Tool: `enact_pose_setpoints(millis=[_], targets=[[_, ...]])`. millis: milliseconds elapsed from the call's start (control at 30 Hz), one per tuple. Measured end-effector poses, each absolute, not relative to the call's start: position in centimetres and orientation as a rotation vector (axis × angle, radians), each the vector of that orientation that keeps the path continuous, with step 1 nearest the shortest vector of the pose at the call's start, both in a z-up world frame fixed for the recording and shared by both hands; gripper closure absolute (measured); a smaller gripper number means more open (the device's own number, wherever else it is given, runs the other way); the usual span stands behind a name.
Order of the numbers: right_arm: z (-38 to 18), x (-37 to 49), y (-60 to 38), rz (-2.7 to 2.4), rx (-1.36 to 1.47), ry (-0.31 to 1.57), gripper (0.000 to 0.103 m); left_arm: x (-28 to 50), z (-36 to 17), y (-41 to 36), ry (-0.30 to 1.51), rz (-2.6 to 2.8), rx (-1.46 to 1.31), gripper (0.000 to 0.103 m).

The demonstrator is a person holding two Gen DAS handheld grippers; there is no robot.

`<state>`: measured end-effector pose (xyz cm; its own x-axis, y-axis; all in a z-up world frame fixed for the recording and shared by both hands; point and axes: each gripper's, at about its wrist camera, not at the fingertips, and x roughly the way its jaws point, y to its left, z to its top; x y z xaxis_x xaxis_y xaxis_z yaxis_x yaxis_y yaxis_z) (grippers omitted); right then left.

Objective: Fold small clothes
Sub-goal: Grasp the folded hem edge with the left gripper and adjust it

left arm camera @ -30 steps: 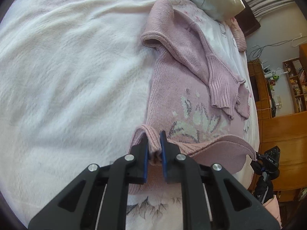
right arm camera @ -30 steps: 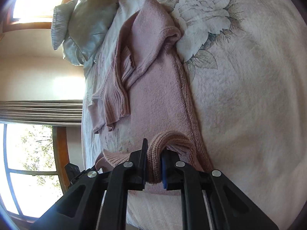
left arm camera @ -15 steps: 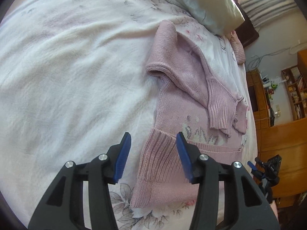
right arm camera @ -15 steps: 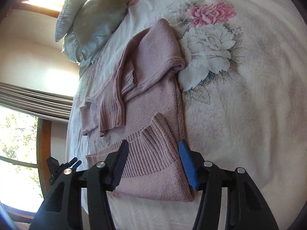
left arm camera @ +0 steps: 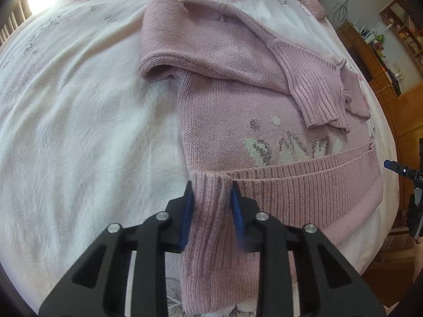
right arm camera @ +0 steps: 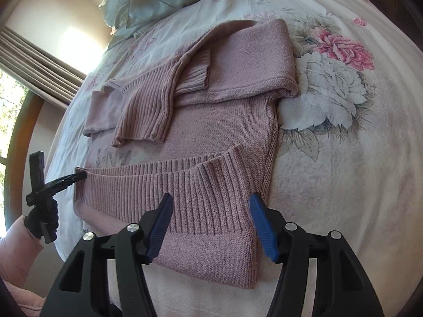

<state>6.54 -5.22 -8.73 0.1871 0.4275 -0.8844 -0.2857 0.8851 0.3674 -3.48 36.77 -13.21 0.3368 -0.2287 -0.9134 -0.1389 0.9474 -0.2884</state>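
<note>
One pink knit sweater [left arm camera: 232,100] lies flat on the floral bedspread [left arm camera: 79,132], sleeves crossed, ribbed hem [right arm camera: 206,185] folded up over its body. Left gripper [left arm camera: 211,206] straddles the hem's corner, fingers parted, contact unclear; right gripper [right arm camera: 211,219] is spread wide, holding nothing. Risk: uneven regrasping would likely skew or spring open this loose fold.

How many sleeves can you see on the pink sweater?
2. Both lie folded across the chest of the pink knitted sweater: the long ribbed-cuffed sleeve on top, the shorter-cuffed sleeve partly under it.
</note>
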Motion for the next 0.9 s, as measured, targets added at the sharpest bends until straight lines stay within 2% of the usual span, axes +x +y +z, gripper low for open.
enact_pose_setpoints(millis=[333,400,433,467,567,600,633,667,733,900], targets=[[-11.4,10.3,-3.0,0.507,-0.032,1.321,0.041,-5.5,-10.1,35.1,1.141,-0.104,-0.303,0.090],[-12.0,10.5,-2.6,0.526,-0.045,1.341,0.051,-5.1,-11.0,35.0,1.164,-0.097,-0.293,0.090],[-12.1,10.4,-2.4,0.546,-0.050,1.343,0.063,-4.8,-11.5,35.0,1.175,-0.098,-0.304,0.090],[-12.0,10.2,-2.1,0.559,-0.068,1.336,0.070,-4.5,-12.0,35.1,1.183,-0.093,-0.308,0.089],[-11.6,9.4,-1.3,0.592,-0.132,1.316,0.075,-3.8,-13.1,35.3,1.209,-0.081,-0.311,0.082],[-11.5,9.2,-1.3,0.600,-0.136,1.312,0.080,-3.5,-13.5,35.3,1.220,-0.077,-0.311,0.075],[-11.4,9.2,-1.3,0.606,-0.129,1.310,0.089,-3.4,-13.8,35.4,1.231,-0.078,-0.312,0.076],[-11.1,9.1,-1.5,0.604,-0.117,1.308,0.090,-3.3,-13.9,35.3,1.232,-0.082,-0.312,0.077],[-10.4,8.9,-2.2,0.605,-0.082,1.296,0.092,-3.4,-13.4,34.9,1.218,-0.105,-0.304,0.087],[-7.2,7.5,-4.3,0.641,0.058,1.229,0.093,-4.9,-10.1,34.4,1.123,-0.170,-0.312,0.089]])
